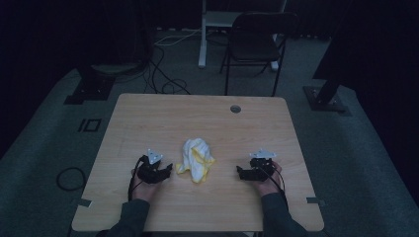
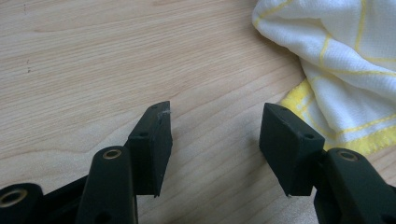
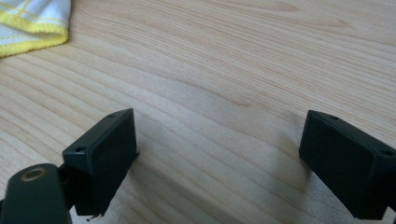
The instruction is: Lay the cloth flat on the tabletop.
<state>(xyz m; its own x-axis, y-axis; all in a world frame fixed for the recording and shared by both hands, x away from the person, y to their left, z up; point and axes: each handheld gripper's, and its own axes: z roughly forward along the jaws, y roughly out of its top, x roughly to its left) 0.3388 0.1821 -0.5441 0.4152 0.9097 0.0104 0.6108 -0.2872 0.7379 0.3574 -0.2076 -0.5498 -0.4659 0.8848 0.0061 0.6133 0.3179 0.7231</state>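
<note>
A crumpled white cloth with yellow stripes and a yellow hem point(image 1: 196, 160) is seen lying on the wooden counter point(image 1: 207, 118), roughly at its middle in left-right terms and toward the near half. It is bunched into a lump whose long axis runs from far to near, with a slight lean toward the near right.

The left gripper point(image 1: 168, 169) is rested on the counter just to the left of the cloth, and the right gripper point(image 1: 240, 172) is placed to the cloth's right, farther off. Both are pointed inward, toward the cloth between them.

In the left gripper view, the jaws are held apart with only bare wood between them; the cloth point(image 2: 341, 65) is found ahead and to one side of the gripper point(image 2: 215, 126), its yellow hem just beside the tip of one jaw, though contact cannot be told. In the right gripper view, the jaws of the gripper point(image 3: 219, 140) are likewise spread wide over bare wood, and only a corner of the cloth point(image 3: 32, 23) is seen, well apart from them.

The left gripper is judged to be the nearer one, so a short reach toward the right would bring the cloth's near left edge between its jaws, while the right gripper would need a longer move leftward.
</note>
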